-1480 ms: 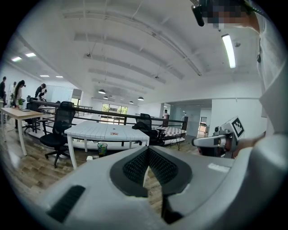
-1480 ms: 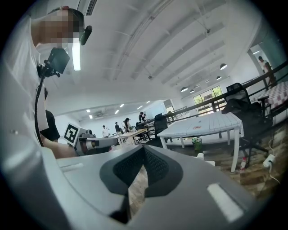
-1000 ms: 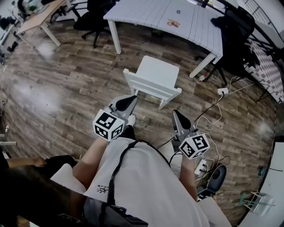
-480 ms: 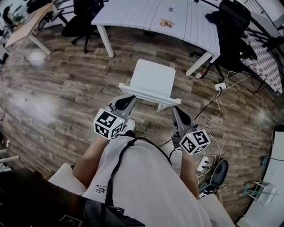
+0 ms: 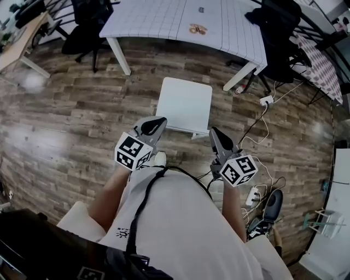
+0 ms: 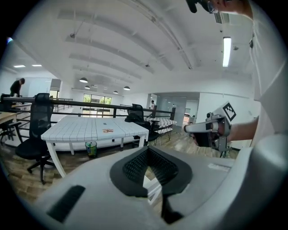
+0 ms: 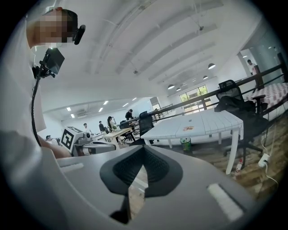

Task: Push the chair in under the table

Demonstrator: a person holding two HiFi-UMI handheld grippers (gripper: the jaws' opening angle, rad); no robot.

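In the head view a white chair (image 5: 184, 103) stands on the wood floor, its seat facing the white table (image 5: 164, 19) ahead, with a gap of floor between them. My left gripper (image 5: 159, 121) is shut, with its tip at the left end of the chair's backrest. At the right end is the tip of my right gripper (image 5: 213, 133), also shut. Neither holds anything. In the left gripper view the closed left gripper (image 6: 147, 151) points toward the table (image 6: 90, 128), and a strip of white chair (image 6: 152, 189) shows below it. The right gripper view shows the right gripper (image 7: 143, 150) closed too.
Black office chairs stand behind the table at left (image 5: 82, 16) and right (image 5: 276, 30). Cables and a power strip (image 5: 266, 100) lie on the floor to the right, another strip (image 5: 252, 194) near my feet. A green bin (image 6: 91, 148) sits under the table. A wooden desk (image 5: 19, 35) is far left.
The chair has slid toward the table and turned straighter, with both grippers moving forward behind its backrest. Both stayed shut.
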